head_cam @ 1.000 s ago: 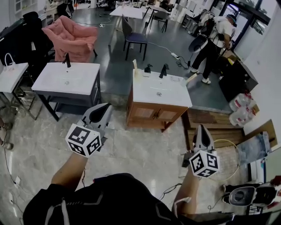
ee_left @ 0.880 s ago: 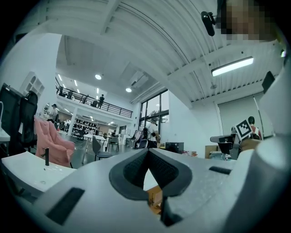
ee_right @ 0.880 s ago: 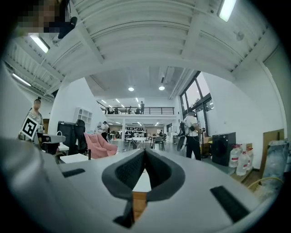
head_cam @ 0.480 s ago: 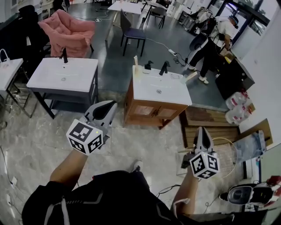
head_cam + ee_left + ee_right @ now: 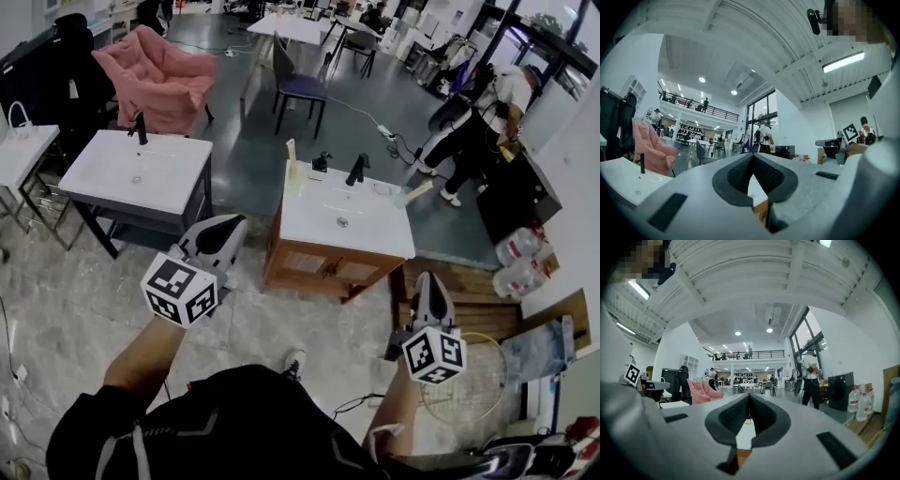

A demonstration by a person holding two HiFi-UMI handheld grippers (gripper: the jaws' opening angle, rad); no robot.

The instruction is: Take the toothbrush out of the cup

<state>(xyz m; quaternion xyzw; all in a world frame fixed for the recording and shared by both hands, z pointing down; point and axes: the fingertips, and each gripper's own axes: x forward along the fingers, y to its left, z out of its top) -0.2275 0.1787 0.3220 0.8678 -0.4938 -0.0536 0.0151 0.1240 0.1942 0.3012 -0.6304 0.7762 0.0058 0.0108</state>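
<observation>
A wooden vanity with a white sink top (image 5: 375, 230) stands on the floor ahead of me in the head view. Small things stand along its back edge: a tall cream piece (image 5: 291, 153) at the left, a black faucet (image 5: 355, 170), and a pale slanted piece (image 5: 412, 194) at the right. They are too small to tell cup from toothbrush. My left gripper (image 5: 234, 225) (image 5: 752, 155) is shut and empty, held short of the vanity's left corner. My right gripper (image 5: 428, 281) (image 5: 749, 395) is shut and empty too, near the vanity's right front corner.
A grey vanity with a white sink (image 5: 112, 173) stands to the left, with a pink armchair (image 5: 159, 75) behind it. A person (image 5: 478, 127) stands at the back right. A wooden pallet (image 5: 459, 281), water jugs (image 5: 520, 262) and a hoop (image 5: 459, 375) lie to the right.
The wooden vanity has drawn nearer and lower in the head view as I walked toward it. Both grippers came forward with me, still shut. A shoe now shows below.
</observation>
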